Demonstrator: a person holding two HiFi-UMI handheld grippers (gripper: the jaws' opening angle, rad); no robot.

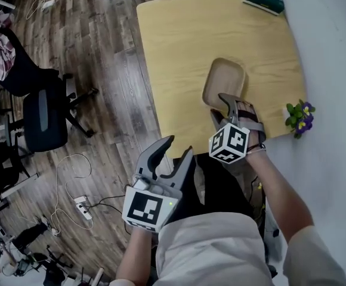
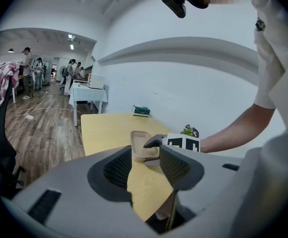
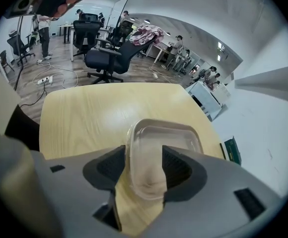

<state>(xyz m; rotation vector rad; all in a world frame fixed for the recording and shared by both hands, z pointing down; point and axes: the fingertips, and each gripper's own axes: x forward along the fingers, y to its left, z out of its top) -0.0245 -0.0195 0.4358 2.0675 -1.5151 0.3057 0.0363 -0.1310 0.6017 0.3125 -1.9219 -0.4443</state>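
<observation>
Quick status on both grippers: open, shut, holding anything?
Left gripper: open, nothing between its jaws.
Right gripper: shut on the clear plastic container, gripped at its near end.

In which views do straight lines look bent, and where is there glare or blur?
Both gripper views are fisheye, with dark corners: in the right gripper view the table edge bows and a soft sheen lies on it beyond the clear plastic container; in the left gripper view the wall arches. The head view is evenly lit and sharp.
</observation>
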